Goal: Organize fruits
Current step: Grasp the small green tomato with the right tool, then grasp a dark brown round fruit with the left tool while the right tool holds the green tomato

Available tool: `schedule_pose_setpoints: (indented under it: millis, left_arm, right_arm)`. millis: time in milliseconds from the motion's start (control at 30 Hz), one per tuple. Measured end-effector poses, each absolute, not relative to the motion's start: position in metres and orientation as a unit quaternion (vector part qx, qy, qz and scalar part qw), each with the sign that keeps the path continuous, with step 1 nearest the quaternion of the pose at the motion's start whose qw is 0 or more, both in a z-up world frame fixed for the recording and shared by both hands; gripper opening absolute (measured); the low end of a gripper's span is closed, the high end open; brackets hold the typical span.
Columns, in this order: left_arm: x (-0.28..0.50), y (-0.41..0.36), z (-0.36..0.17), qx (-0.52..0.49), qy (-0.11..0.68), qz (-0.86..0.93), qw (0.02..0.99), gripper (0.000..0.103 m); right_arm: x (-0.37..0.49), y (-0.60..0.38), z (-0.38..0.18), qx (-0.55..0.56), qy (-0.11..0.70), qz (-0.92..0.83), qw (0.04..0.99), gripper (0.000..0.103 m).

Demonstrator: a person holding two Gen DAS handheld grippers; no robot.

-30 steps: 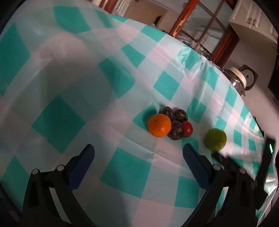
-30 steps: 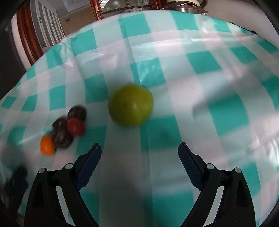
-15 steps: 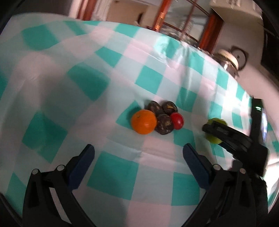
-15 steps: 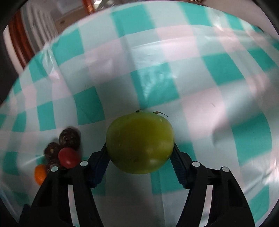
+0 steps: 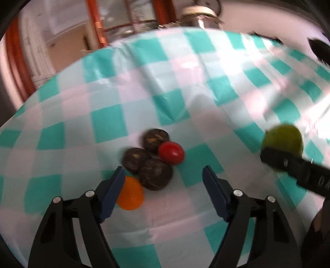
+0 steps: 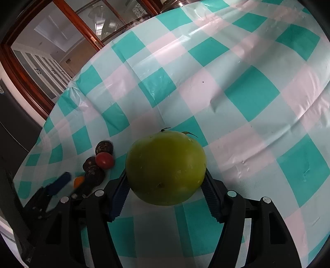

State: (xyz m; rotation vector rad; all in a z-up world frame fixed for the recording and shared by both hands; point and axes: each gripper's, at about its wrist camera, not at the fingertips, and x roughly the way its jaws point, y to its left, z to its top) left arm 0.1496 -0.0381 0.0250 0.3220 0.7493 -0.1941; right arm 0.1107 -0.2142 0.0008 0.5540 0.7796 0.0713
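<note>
My right gripper (image 6: 166, 185) is shut on a large green fruit (image 6: 166, 167) and holds it above the checked cloth. The same fruit (image 5: 282, 139) shows at the right of the left wrist view, with a right finger under it. My left gripper (image 5: 164, 181) is open, low over a cluster: an orange (image 5: 131, 194) partly behind its left finger, three dark brown fruits (image 5: 155, 174) and a red tomato (image 5: 171, 153). The cluster also shows at the left of the right wrist view, with the tomato (image 6: 104, 160) on top.
A teal, white and pink checked cloth (image 6: 251, 92) covers the table. Wooden-framed glass doors (image 6: 68, 39) stand beyond the far edge. A metal pot (image 5: 203, 16) sits at the back.
My right gripper closed on the green fruit and lifted it off the cloth. My left gripper moved forward to the fruit cluster, its left finger now at the orange.
</note>
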Motion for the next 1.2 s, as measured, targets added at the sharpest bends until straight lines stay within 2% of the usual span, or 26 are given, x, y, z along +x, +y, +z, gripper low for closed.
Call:
schedule_pose_setpoints:
  millis: [333,500,733,767,833,967,1000,1033,1200]
  left_arm:
    - [0.173,-0.053,0.005,0.212,0.399,-0.096,0.887,0.077]
    - [0.152,-0.059,0.016,0.16,0.402,-0.214,0.876,0.081]
    - [0.158,-0.055,0.011,0.173,0.397,-0.16,0.887,0.08]
    - [0.159,-0.058,0.009,0.178,0.394,-0.153,0.889,0.078]
    - [0.168,-0.06,0.007,0.177,0.404,-0.153,0.884,0.056]
    - [0.171,-0.063,0.005,0.176,0.401,-0.147,0.887,0.054]
    - [0.171,-0.062,0.006,0.176,0.4,-0.145,0.888,0.049]
    - [0.171,-0.063,0.006,0.179,0.398,-0.141,0.888,0.039]
    - [0.164,-0.071,0.008,0.193,0.397,-0.163,0.883,0.038]
  right_arm:
    - [0.111,-0.219,0.0,0.278,0.371,0.039,0.885,0.065]
    - [0.109,-0.226,-0.002,0.297,0.365,0.036,0.882,0.065]
    - [0.11,-0.227,-0.002,0.301,0.363,0.03,0.881,0.065]
    - [0.11,-0.227,-0.002,0.301,0.363,0.03,0.881,0.065]
    - [0.11,-0.226,-0.002,0.299,0.363,0.029,0.882,0.065]
    - [0.11,-0.226,-0.002,0.298,0.364,0.029,0.882,0.065]
    - [0.11,-0.226,-0.002,0.298,0.364,0.029,0.882,0.065]
    - [0.11,-0.226,-0.002,0.297,0.364,0.029,0.882,0.065]
    - [0.11,-0.225,-0.002,0.295,0.363,0.028,0.883,0.065]
